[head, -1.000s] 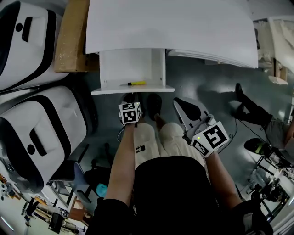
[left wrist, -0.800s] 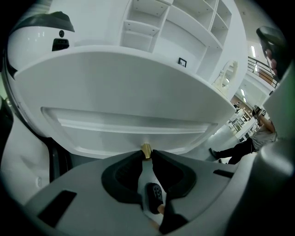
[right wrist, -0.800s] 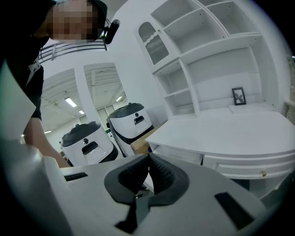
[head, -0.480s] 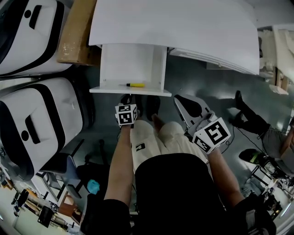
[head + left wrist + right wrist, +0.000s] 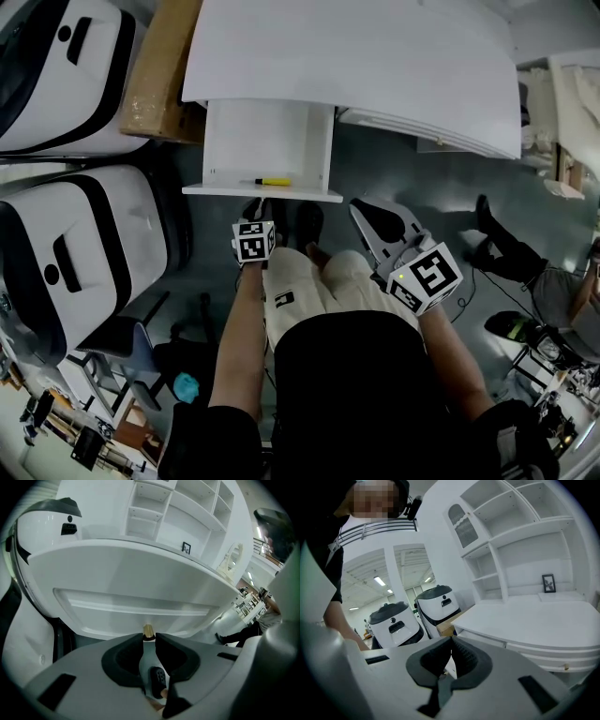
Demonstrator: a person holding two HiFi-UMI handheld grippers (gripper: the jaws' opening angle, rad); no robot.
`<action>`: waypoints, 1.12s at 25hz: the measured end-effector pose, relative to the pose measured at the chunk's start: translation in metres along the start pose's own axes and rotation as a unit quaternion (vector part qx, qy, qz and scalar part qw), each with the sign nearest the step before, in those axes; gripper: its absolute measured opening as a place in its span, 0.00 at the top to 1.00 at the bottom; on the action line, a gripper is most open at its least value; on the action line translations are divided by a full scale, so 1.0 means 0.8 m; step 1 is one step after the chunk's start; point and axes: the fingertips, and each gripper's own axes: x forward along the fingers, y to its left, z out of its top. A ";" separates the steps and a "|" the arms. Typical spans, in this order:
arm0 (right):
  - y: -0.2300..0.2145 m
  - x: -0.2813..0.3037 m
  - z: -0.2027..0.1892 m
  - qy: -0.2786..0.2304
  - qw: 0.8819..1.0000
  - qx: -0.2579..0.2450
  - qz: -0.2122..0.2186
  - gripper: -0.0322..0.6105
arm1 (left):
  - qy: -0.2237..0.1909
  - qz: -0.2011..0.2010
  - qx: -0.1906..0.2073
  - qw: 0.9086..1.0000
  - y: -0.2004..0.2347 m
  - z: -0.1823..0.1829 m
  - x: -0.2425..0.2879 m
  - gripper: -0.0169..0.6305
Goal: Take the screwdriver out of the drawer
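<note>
The white drawer (image 5: 225, 145) under the table stands pulled out. A yellow-handled screwdriver (image 5: 273, 181) lies inside it, against the front panel. My left gripper (image 5: 257, 204) is at the drawer's front. In the left gripper view the brass drawer knob (image 5: 148, 630) sits between the fingertips and fills the narrow gap. These jaws have just been opening slightly, with the knob still between them. My right gripper (image 5: 372, 221) hangs to the right above the person's knees. It is shut with nothing in it, and its pads (image 5: 459, 654) meet.
A white curved table top (image 5: 356, 56) covers the back of the drawer. Two big white-and-black machines (image 5: 75, 253) stand at the left, with a cardboard box (image 5: 155, 84) behind them. The person's legs (image 5: 319, 291) are just below the drawer, and another person's shoe (image 5: 490, 202) is at the right.
The drawer has come out a little further toward the person, with the left gripper at its knob. The right gripper has stayed in place.
</note>
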 end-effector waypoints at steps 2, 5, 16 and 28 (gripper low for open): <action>0.000 -0.001 0.006 -0.004 1.000 -0.003 0.001 0.92 | -0.004 0.005 0.001 1.000 0.001 0.002 -0.012 0.84; 0.001 -0.004 0.013 -0.009 1.000 -0.004 0.004 0.92 | -0.021 0.014 -0.003 1.000 0.000 0.013 -0.040 0.84; 0.011 -0.004 0.045 -0.038 0.999 -0.019 0.031 0.92 | -0.128 0.031 0.002 0.991 -0.025 0.097 -0.169 0.89; 0.027 -0.013 0.102 -0.088 0.994 -0.042 0.046 0.92 | -0.280 0.012 -0.005 0.960 -0.072 0.225 -0.300 0.93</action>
